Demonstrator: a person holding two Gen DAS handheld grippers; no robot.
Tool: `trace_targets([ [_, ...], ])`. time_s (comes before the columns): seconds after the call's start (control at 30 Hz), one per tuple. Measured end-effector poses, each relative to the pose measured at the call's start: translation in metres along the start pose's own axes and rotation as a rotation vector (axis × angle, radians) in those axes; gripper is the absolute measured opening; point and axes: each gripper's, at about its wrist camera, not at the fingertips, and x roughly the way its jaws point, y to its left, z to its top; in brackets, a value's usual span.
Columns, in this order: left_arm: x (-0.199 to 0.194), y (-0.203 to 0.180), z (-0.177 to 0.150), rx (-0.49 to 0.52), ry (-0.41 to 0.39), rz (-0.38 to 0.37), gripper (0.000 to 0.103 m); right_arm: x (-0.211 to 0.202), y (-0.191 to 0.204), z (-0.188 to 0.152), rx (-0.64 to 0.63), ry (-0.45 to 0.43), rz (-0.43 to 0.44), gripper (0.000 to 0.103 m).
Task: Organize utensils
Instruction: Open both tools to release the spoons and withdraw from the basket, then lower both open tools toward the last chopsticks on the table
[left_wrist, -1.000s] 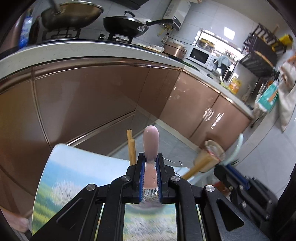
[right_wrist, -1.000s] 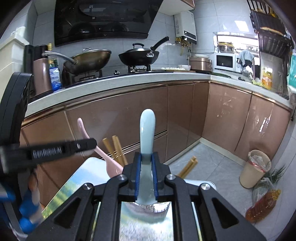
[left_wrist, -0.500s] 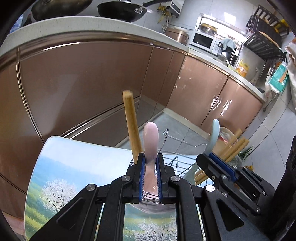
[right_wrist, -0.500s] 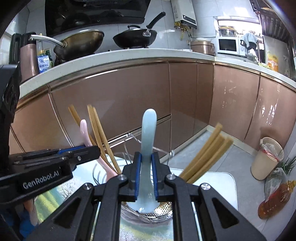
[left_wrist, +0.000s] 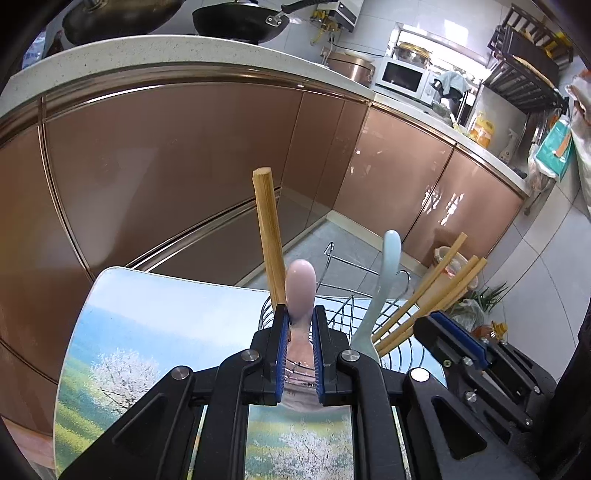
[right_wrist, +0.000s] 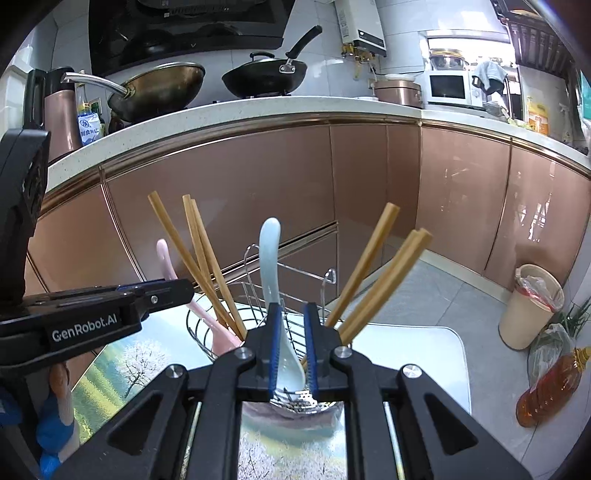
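Note:
A wire utensil basket (right_wrist: 258, 291) (left_wrist: 343, 306) stands on a table with a landscape print (left_wrist: 155, 339). It holds several wooden chopsticks (right_wrist: 373, 273) (left_wrist: 267, 232). My left gripper (left_wrist: 300, 321) is shut on a pink spoon (left_wrist: 301, 291) over the basket's left side; the pink spoon also shows in the right wrist view (right_wrist: 164, 258). My right gripper (right_wrist: 291, 325) has its jaws slightly apart around a pale blue spoon (right_wrist: 271, 266) that stands in the basket; it also shows in the left wrist view (left_wrist: 386, 269).
Copper-coloured kitchen cabinets (right_wrist: 258, 192) run behind the table, with pans (right_wrist: 266, 74) on the counter. A bin (right_wrist: 532, 302) and an oil bottle (right_wrist: 546, 384) stand on the floor at the right.
Both grippers have come down to the basket with their spoons. The right jaws have parted a little and the blue spoon now rests in the basket.

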Motion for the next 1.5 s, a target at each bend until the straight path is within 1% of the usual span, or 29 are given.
trace_targets([
  [0.07, -0.008, 0.000, 0.000, 0.005, -0.014, -0.001, 0.016, -0.007, 0.000, 0.000, 0.004, -0.006, -0.002, 0.012],
  [0.13, -0.017, 0.001, 0.000, 0.005, -0.025, -0.004, 0.025, -0.018, 0.002, -0.001, 0.007, -0.013, -0.002, 0.012],
  [0.2, -0.026, 0.002, 0.000, 0.006, -0.037, -0.002, 0.027, -0.027, 0.003, -0.002, 0.013, -0.018, -0.004, 0.012],
  [0.4, -0.057, 0.008, -0.006, 0.007, -0.059, 0.000, 0.031, -0.061, 0.009, -0.008, 0.029, -0.028, -0.005, 0.012],
  [0.67, -0.112, 0.028, -0.017, -0.035, -0.082, 0.017, 0.031, -0.109, 0.026, -0.013, 0.024, -0.032, -0.003, 0.012],
  [0.83, -0.147, 0.047, -0.031, -0.073, -0.068, 0.047, 0.032, -0.142, 0.044, -0.016, 0.006, -0.032, 0.011, 0.012],
  [1.03, -0.177, 0.066, -0.053, -0.108, -0.043, 0.071, 0.036, -0.170, 0.064, -0.022, -0.028, -0.007, 0.042, 0.012],
  [1.17, -0.185, 0.078, -0.073, -0.142, -0.007, 0.064, 0.036, -0.181, 0.076, -0.031, -0.058, 0.009, 0.062, 0.012],
  [1.3, -0.181, 0.087, -0.090, -0.158, 0.025, 0.079, 0.036, -0.185, 0.082, -0.039, -0.087, 0.031, 0.078, 0.012],
  [1.47, -0.170, 0.097, -0.110, -0.185, 0.072, 0.093, 0.036, -0.176, 0.088, -0.049, -0.107, 0.077, 0.115, 0.012],
  [1.5, -0.164, 0.100, -0.113, -0.188, 0.088, 0.099, 0.036, -0.170, 0.089, -0.052, -0.109, 0.097, 0.127, 0.012],
])
